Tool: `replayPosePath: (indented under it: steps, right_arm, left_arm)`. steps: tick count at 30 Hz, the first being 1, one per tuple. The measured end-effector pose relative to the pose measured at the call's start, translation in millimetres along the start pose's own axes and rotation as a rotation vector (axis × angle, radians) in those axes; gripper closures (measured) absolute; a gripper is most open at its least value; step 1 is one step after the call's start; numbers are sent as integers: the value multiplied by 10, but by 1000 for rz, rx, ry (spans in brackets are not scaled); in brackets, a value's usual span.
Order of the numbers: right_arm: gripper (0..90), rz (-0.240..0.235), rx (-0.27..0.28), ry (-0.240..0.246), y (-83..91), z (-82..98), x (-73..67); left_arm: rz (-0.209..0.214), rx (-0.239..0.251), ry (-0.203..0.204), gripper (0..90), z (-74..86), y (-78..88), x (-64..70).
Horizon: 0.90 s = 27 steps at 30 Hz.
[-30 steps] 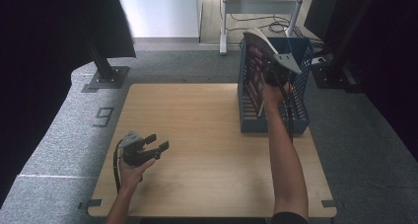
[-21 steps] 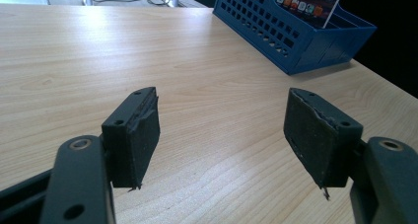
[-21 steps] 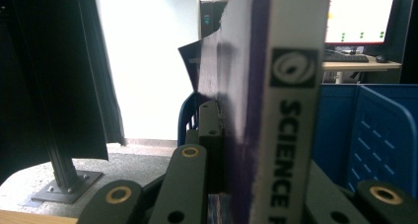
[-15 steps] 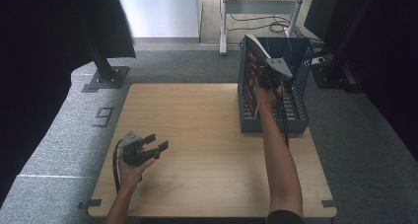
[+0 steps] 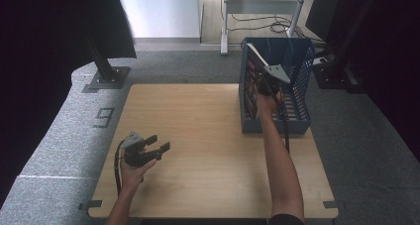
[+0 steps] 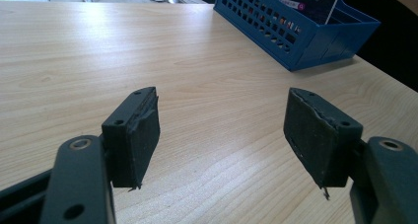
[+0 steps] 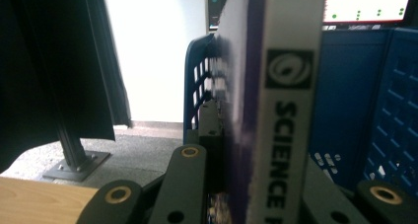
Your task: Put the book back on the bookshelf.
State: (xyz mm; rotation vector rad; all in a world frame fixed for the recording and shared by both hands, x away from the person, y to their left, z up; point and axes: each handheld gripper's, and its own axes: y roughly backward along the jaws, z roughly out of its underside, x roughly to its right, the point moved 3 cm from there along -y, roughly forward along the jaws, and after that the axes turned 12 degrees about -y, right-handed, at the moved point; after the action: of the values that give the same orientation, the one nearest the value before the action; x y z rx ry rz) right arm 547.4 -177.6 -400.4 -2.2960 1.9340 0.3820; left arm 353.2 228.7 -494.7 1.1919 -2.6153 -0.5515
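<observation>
The book (image 7: 276,110) stands upright inside the blue basket (image 5: 302,121) at the desk's (image 5: 208,136) two o'clock corner, spine reading "SCIENCE". The right gripper (image 5: 265,88) has its jaws clamped on the book from both sides. Towards eight o'clock, the left gripper (image 5: 156,148) hovers over bare wood, jaws wide apart with nothing between them.

The table (image 5: 208,136) under my hands is pale, matt wood-grain board. The basket (image 5: 299,121) is blue perforated plastic. My left gripper (image 6: 222,135) carries rough, frayed black pads. The book (image 7: 286,110) shows a smooth printed paper spine.
</observation>
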Motion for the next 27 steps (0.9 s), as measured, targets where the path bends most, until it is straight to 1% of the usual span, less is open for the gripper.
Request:
replayPosePath:
  steps: [4,8,9,11,13,14,17,19,21,23,27]
  right_arm:
    - [812,-11,4,-4,39,48,-8]
    - [809,-21,-9,-5,94,67,-18]
    - [807,-27,-25,-1,122,73,-28]
    - [804,-20,-38,11,159,78,-45]
    - [798,-25,-57,11,198,84,-52]
    - [797,-23,-69,8,216,89,-52]
    - [792,-15,-105,24,264,108,-30]
    - [787,-18,-109,13,295,117,1]
    - [778,-29,-132,-6,312,113,24]
    - [774,-28,-155,3,313,121,31]
    - [765,-27,-174,-3,306,137,44]
  left_arm:
    - [1,-10,4,302,13,-5,-10]
    - [2,-8,4,302,6,3,-1]
    - [3,-8,4,302,4,5,2]
    - [3,-6,2,302,-1,6,9]
    - [5,-9,1,302,-2,3,18]
    - [6,-10,1,302,-2,4,24]
    - [7,-7,-5,302,-11,12,43]
    - [7,-5,-8,302,-16,13,53]
    - [8,-5,-10,302,-19,14,59]
    - [9,-6,-11,301,-21,16,65]
    - [6,-4,-9,301,-22,19,64]
